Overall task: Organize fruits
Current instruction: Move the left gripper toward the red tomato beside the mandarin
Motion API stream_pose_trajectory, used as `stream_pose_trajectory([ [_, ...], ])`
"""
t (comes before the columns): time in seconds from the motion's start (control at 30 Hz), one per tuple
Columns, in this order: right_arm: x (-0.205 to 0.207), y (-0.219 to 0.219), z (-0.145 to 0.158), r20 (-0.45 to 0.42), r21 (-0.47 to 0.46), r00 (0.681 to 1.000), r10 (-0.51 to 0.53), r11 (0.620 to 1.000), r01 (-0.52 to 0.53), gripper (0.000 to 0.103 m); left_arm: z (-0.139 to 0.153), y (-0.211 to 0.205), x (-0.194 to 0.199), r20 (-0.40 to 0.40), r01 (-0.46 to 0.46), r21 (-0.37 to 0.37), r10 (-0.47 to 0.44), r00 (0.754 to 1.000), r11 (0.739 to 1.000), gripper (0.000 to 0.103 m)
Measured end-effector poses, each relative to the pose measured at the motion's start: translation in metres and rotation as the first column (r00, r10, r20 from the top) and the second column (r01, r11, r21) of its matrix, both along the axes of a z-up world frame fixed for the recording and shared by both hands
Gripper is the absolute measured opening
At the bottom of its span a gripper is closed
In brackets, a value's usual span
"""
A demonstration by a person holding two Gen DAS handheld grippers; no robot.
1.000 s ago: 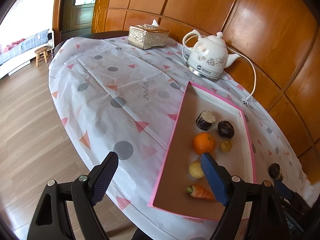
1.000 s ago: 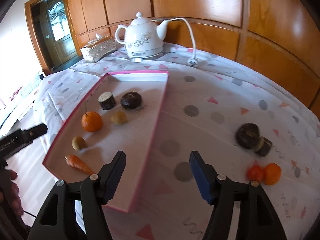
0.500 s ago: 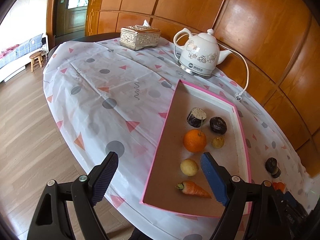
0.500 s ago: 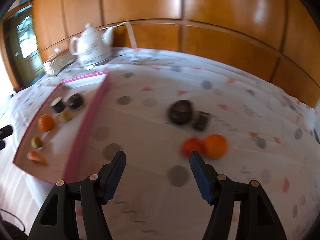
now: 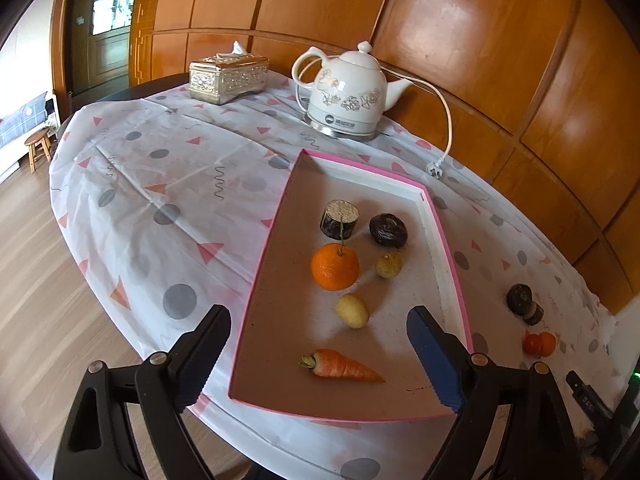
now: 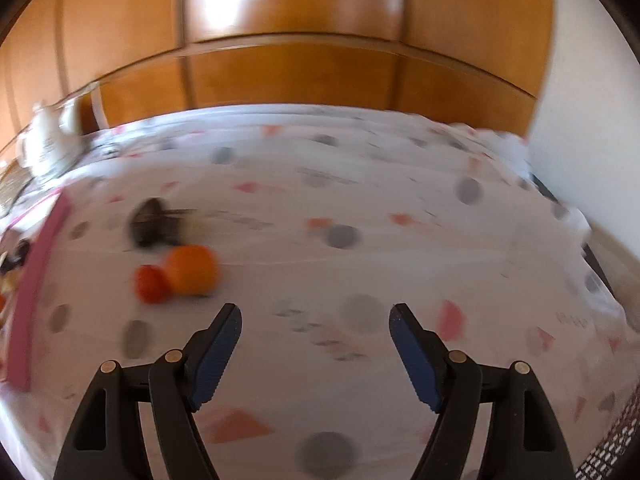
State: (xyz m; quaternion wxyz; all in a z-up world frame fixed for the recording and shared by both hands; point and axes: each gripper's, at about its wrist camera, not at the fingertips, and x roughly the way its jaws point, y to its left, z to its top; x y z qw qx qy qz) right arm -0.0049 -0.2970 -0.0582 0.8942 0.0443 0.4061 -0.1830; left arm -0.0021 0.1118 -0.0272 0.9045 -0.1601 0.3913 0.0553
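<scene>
Left gripper [image 5: 318, 354] above near end of pink tray [image 5: 452, 256], jaws wide, just been opening, nothing held. Tray holds orange [image 5: 335, 266], carrot [image 5: 340, 366] and four other pieces. Right gripper [image 6: 316, 330] wide, just been opening, empty, over tablecloth [image 6: 400, 208]; blurred orange fruit [image 6: 191, 269] and red fruit [image 6: 150, 284] touching, beyond left finger.

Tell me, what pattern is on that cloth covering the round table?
The white tablecloth has grey dots, pink and orange triangles and dark squiggles; clearest in the left wrist view.
</scene>
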Motion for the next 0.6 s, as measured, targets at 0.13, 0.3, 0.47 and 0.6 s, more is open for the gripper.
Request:
stream_pose_trajectory([
  [0.13,-0.008,-0.034,-0.007,-0.019,-0.015,0.992,-0.121,0.993,0.121,0.078,0.0,-0.007,0.001,-0.004,0.025,0.007,-0.025,1.0,1.0,0.09],
  [0.3,-0.018,-0.066,-0.012,-0.025,-0.024,0.974,-0.225,0.974,0.225,0.078,0.002,-0.018,0.002,0.001,0.073,0.017,-0.073,0.997,0.997,0.09],
  [0.47,-0.024,-0.087,-0.018,-0.033,-0.034,0.957,-0.288,0.957,0.287,0.078,0.008,-0.031,0.003,0.021,0.136,0.03,-0.137,0.99,0.99,0.09],
  [0.6,-0.026,-0.099,-0.026,-0.047,-0.021,0.949,-0.31,0.951,0.31,0.079,0.013,-0.045,0.008,0.025,0.203,0.036,-0.203,0.979,0.979,0.09],
])
